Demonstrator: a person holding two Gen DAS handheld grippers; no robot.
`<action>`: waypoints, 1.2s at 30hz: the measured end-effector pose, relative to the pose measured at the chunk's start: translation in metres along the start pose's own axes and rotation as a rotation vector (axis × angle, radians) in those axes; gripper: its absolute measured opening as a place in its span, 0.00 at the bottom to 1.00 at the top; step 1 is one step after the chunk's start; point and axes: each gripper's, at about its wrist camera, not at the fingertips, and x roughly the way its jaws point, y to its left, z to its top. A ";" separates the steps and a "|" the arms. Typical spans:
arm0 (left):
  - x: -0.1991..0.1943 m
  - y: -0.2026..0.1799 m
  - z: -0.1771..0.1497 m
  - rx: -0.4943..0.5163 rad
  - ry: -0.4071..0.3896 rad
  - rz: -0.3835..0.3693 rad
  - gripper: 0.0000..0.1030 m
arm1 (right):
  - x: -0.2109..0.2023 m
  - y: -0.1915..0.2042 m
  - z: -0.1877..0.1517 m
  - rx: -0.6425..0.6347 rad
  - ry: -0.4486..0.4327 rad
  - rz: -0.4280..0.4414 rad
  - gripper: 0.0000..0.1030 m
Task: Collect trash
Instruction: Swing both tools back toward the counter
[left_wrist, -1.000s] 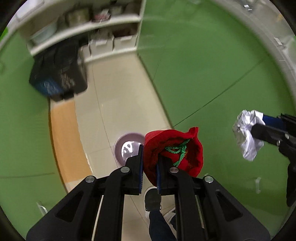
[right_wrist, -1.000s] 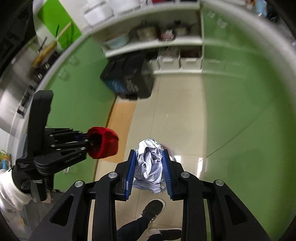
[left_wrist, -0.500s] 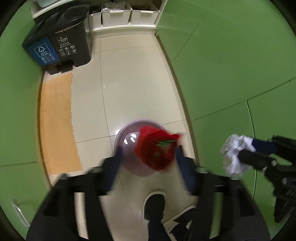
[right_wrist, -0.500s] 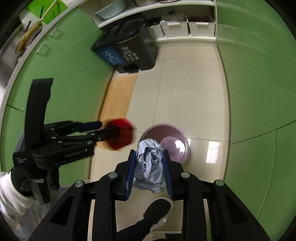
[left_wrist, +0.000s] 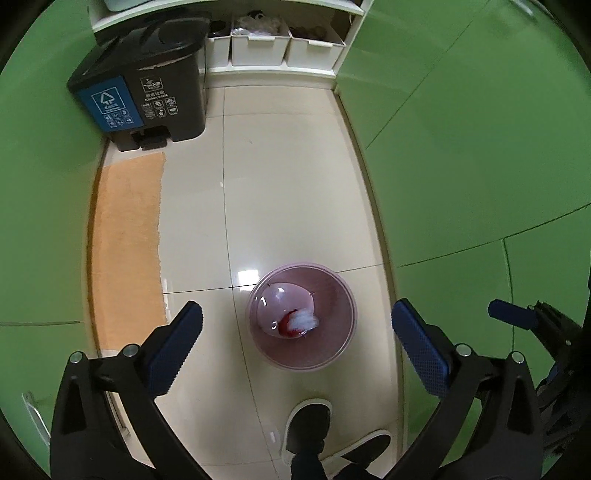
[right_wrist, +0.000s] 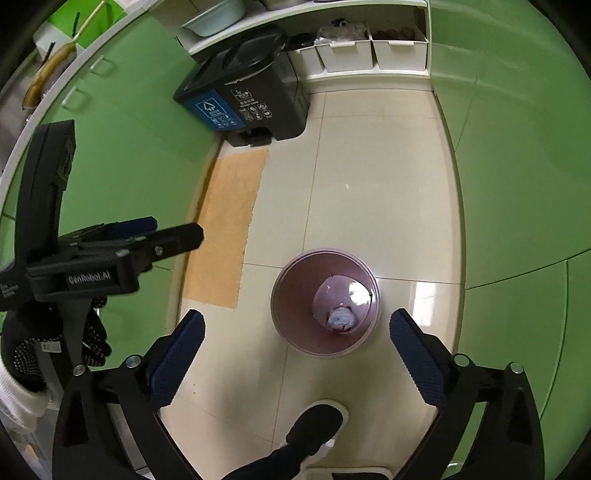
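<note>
A pink round waste bin stands on the tiled floor straight below both grippers. At its bottom lie a crumpled red wrapper and a white paper wad; the right wrist view shows the wad in the bin too. My left gripper hangs above the bin, its jaws opening wide with nothing between them. My right gripper is also opening, with nothing in it. Each gripper shows at the edge of the other's view: the right one, the left one.
A black and blue pedal bin stands at the far end by white storage boxes. An orange mat lies along the left green cabinets. Green cabinet fronts close the right. A person's shoe is near the pink bin.
Both grippers came down over the pink bin and opened. The red wrapper left the left gripper and the white paper left the right one; both now lie in the bin.
</note>
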 end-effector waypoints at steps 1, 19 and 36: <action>-0.007 -0.001 0.001 -0.004 -0.006 -0.003 0.97 | -0.003 0.001 0.001 0.002 -0.001 0.000 0.93; -0.306 -0.137 0.022 0.201 -0.222 -0.110 0.97 | -0.339 0.031 -0.035 0.166 -0.300 -0.067 0.94; -0.435 -0.360 0.003 0.638 -0.304 -0.366 0.97 | -0.577 -0.044 -0.174 0.465 -0.606 -0.374 0.94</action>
